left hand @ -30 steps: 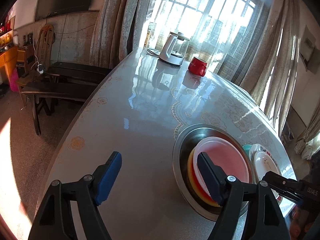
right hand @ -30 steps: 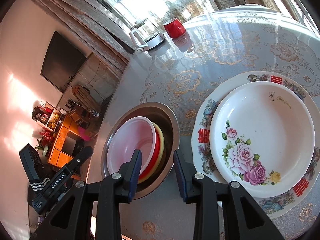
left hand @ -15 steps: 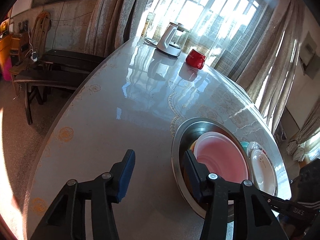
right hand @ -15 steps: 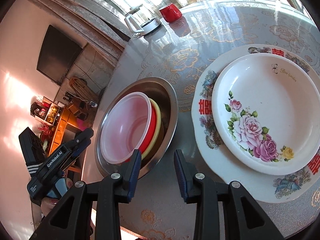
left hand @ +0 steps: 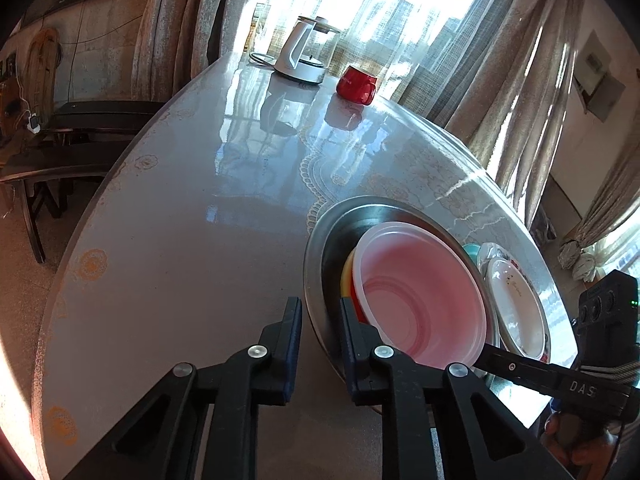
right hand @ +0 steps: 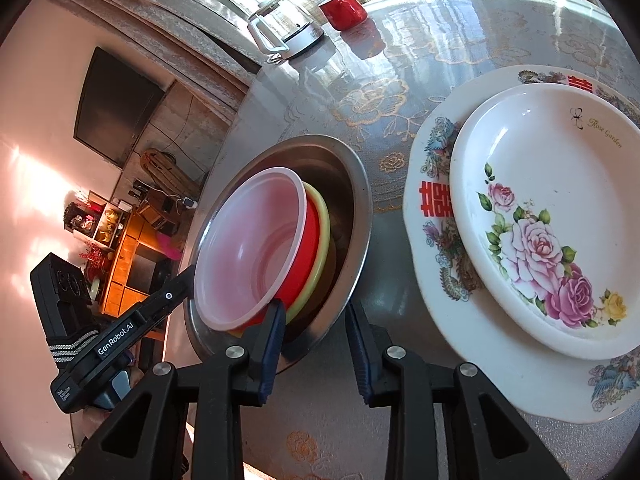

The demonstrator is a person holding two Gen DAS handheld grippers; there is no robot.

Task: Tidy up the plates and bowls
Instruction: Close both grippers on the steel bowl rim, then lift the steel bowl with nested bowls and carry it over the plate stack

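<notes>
Steel basin point(left hand: 316, 280) at table point(left hand: 180, 240) edge: left hand-held gripper point(left hand: 318, 320) closing astride its rim; right hand-held gripper point(right hand: 316, 320) likewise closing, pads not yet pressing.

Strong daylight pours through the window point(left hand: 384, 4) and its sheer curtains point(left hand: 500, 64), blowing those panes out to white. The glossy counter point(left hand: 224, 184) mirrors the light in broad glare streaks. The room on the left sits dim and warm-toned. Fisheye bending curves every edge, with black corners. Focus stays sharp throughout.
</notes>
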